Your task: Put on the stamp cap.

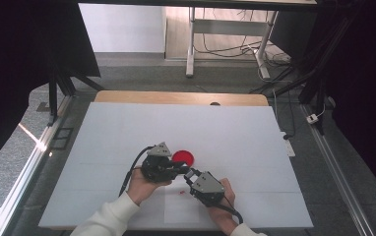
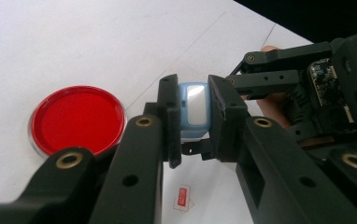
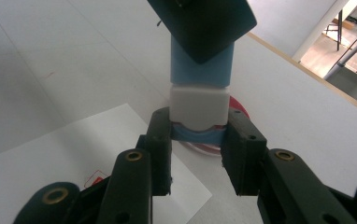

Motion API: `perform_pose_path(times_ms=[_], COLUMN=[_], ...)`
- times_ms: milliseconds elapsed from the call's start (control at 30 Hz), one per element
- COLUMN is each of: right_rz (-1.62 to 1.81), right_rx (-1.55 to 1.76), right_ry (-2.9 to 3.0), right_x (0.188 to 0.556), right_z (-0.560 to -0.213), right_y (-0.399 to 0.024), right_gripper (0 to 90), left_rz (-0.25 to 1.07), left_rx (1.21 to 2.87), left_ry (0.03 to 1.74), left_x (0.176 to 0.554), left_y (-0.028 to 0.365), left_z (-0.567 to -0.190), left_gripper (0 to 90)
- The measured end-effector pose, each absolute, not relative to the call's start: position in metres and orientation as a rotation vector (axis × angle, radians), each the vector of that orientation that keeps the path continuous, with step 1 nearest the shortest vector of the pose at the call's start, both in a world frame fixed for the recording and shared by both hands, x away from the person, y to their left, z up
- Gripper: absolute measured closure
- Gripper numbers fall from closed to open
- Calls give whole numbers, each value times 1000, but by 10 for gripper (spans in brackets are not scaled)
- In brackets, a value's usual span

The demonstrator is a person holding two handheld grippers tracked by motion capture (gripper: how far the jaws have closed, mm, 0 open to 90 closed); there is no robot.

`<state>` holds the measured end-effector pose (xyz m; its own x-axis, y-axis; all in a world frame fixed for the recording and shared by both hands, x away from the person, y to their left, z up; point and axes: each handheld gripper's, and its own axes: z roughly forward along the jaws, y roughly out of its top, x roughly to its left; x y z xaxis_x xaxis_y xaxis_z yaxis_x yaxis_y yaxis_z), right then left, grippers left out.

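Two grippers share one small item above a white table (image 1: 255, 147): the left gripper (image 2: 193, 122) pinches the blue body of a small blue-and-white block (image 2: 194, 109) between its pads, and the right gripper (image 3: 199, 140) pinches the same block (image 3: 200, 93) at its other end, where a white section sits over a curved blue lip. Both pairs of jaws stand pressed in on the piece, none spread. In the high view the left gripper (image 1: 181, 169) and right gripper (image 1: 192, 176) meet nose to nose just in front of a red round dish (image 1: 182, 157), which lies on the table just beside and partly beneath the held block. Risks, in my judgement: if the two hands pull or twist out of line, the white section may cock and jam on the blue body, or slip from the narrow hold on the lip; a sudden release could drop a part onto the dish or send it skidding off the white paper sheet (image 1: 181, 209). Smallest entry: a red-printed label (image 2: 182, 197) lies flat on the sheet, below the jaws, apart from the block.
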<state>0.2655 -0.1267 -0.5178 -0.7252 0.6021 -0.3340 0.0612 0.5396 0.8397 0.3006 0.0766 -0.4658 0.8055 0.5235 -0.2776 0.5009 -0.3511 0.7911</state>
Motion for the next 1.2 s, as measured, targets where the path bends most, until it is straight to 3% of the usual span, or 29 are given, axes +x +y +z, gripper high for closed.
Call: perform_pose_path(times_ms=[333, 833, 1200], right_rz=[1160, 1161, 1214], right_rx=[530, 517, 553], right_ry=[2190, 2215, 2243], right_x=[267, 270, 275], right_z=[-516, -517, -517], right_y=[-128, -132, -141], right_gripper=[650, 634, 514], left_rz=[-20, 28, 55], left_rx=[1982, 1996, 1980], left_ry=[777, 763, 755], left_x=[304, 300, 299], left_y=[79, 78, 82], left_z=[-469, -465, -459], left_gripper=[762, 760, 760])
